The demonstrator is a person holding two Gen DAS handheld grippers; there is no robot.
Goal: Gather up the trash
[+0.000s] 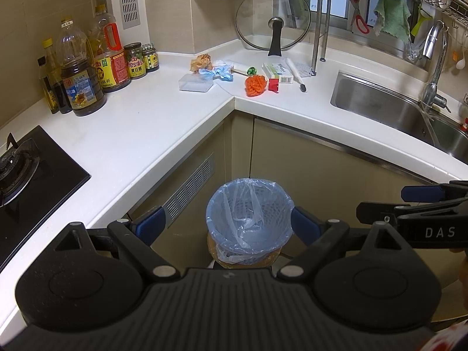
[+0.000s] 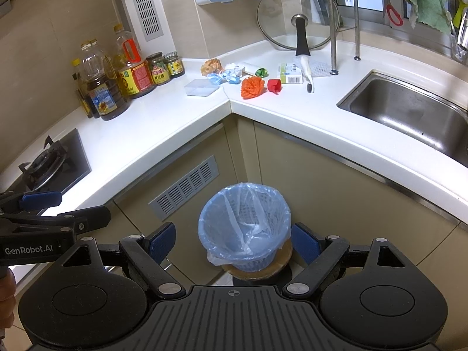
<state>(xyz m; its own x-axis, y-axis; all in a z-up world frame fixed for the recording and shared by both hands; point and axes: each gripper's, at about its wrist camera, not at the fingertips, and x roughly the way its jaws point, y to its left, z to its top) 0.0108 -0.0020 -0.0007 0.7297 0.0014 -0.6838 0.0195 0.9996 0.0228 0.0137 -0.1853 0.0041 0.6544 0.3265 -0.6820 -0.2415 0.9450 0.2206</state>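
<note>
Trash lies in the corner of the white counter (image 1: 163, 122): an orange crumpled ball (image 1: 256, 85), a red cap (image 1: 274, 84), a blue face mask (image 1: 218, 73), a brown paper wad (image 1: 201, 62), a green wrapper (image 1: 251, 70) and a small carton (image 1: 278, 73). Below the corner, on the floor, stands a blue basket bin (image 1: 248, 219) lined with a clear bag. My left gripper (image 1: 228, 223) hovers open over the bin, holding nothing. My right gripper (image 2: 234, 241) stands open and bare beside it, above the same bin (image 2: 244, 228). The orange ball (image 2: 252, 87) is far from both.
Oil and sauce bottles (image 1: 84, 67) line the left wall above a gas hob (image 1: 26, 169). A steel sink (image 1: 409, 117) with a tap is at right. A glass lid (image 1: 273, 19) leans in the corner. A clear plastic box (image 1: 196, 82) and a toothbrush (image 1: 295, 74) lie among the trash.
</note>
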